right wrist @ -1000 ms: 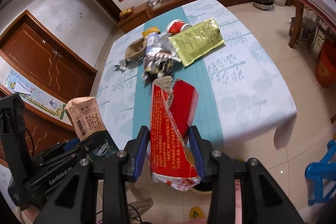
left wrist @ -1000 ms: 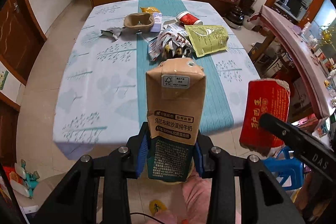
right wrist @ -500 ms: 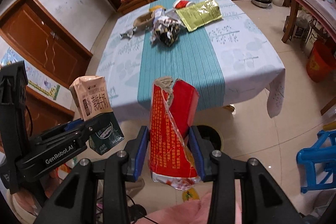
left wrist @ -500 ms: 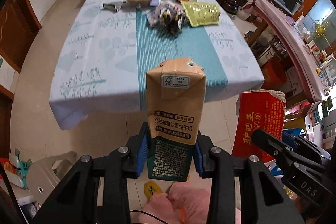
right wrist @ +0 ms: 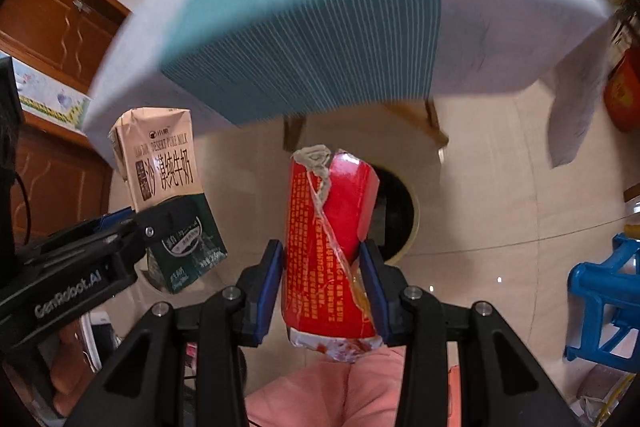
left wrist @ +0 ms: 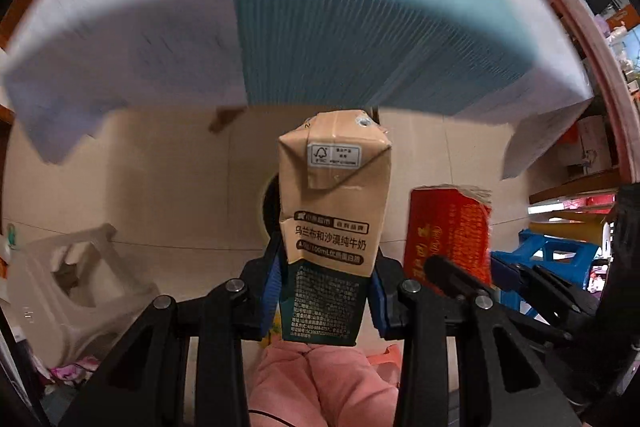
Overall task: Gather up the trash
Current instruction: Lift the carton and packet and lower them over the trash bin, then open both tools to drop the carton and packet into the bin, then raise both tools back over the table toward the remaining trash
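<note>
My left gripper (left wrist: 323, 301) is shut on a tan and dark green milk carton (left wrist: 334, 203), held upright; the carton also shows in the right wrist view (right wrist: 168, 187). My right gripper (right wrist: 324, 291) is shut on a torn red paper package (right wrist: 328, 243), which also shows in the left wrist view (left wrist: 448, 227). Both are held side by side above the floor, in front of the table edge. A round dark bin with a yellow rim (right wrist: 404, 211) stands on the floor right behind the red package; in the left wrist view the bin (left wrist: 270, 207) is mostly hidden behind the carton.
The table with a white cloth and teal runner (right wrist: 312, 27) overhangs above, blurred. A beige plastic stool (left wrist: 76, 275) lies at the left, a blue stool (right wrist: 604, 299) at the right. A red bucket (right wrist: 624, 95) stands far right. Wooden cabinets (right wrist: 52, 27) line the left wall.
Both grippers have dropped below the table top and tilted down toward the floor, still holding the carton and the red package. The bin on the floor has come into view.
</note>
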